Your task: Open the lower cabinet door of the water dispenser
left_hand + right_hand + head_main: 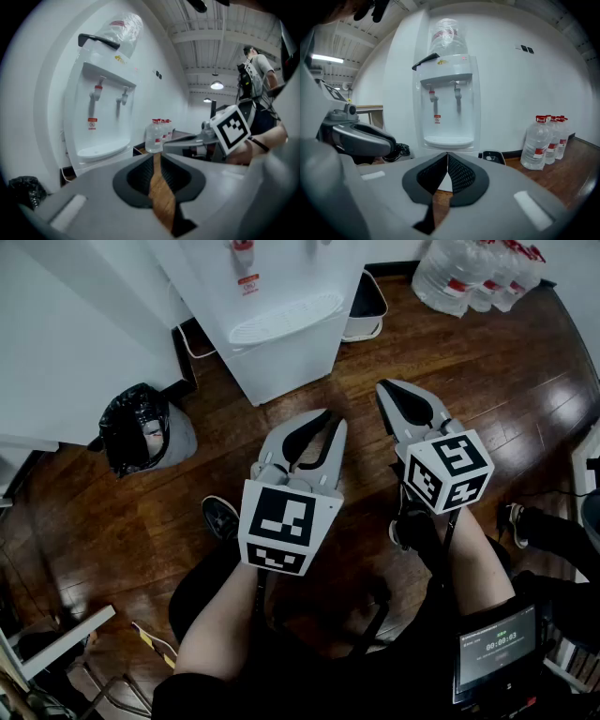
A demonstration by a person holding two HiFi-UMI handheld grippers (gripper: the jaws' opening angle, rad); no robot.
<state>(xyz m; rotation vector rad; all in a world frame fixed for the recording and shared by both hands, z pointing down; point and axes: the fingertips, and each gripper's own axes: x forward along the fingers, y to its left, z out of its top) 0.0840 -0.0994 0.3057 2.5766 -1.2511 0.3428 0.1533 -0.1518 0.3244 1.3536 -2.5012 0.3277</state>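
The white water dispenser (281,324) stands on the wood floor ahead of me, with its lower cabinet front (298,360) facing me below the drip tray. No handle on that door is visible. Both grippers hover over the floor short of it and touch nothing. My left gripper (330,418) shows a narrow slit between its pads (155,157), with floor visible through it and nothing inside. My right gripper (386,388) is shut and empty, its pads meeting (447,153) just under the dispenser (447,108). The jaws hide most of the lower cabinet in both gripper views.
A black rubbish bag (136,423) lies left of the dispenser by a white wall (66,334). A small black-and-white bin (366,301) sits to its right, and several large water bottles (473,277) stand beyond. A person (258,70) stands behind at the right. My shoe (220,517) shows below.
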